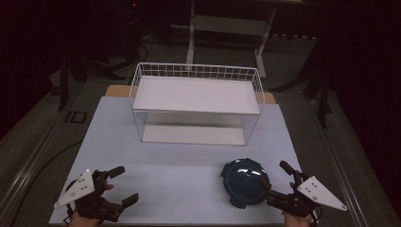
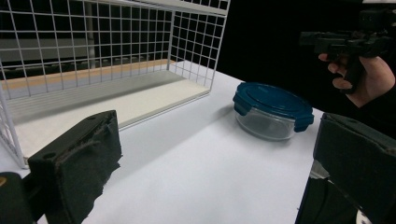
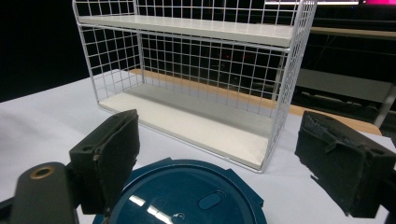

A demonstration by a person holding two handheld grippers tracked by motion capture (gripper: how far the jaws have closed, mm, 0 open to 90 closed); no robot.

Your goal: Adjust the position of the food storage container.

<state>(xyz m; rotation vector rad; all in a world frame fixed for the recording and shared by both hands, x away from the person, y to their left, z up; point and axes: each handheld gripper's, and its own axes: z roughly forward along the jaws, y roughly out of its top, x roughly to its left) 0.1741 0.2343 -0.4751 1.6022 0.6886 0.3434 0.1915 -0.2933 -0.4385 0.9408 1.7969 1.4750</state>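
Teal-lidded round glass container (image 1: pixel 245 182) w/ clip tabs, upright on table, both hand-held grippers released.

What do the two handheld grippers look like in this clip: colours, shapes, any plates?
Both the left gripper and the right gripper are black two-jaw tools with blocky, rough-textured pads. Each carries a pale grey three-cornered plate on top with small dark holes. A brass-coloured ring sits beside one right jaw.
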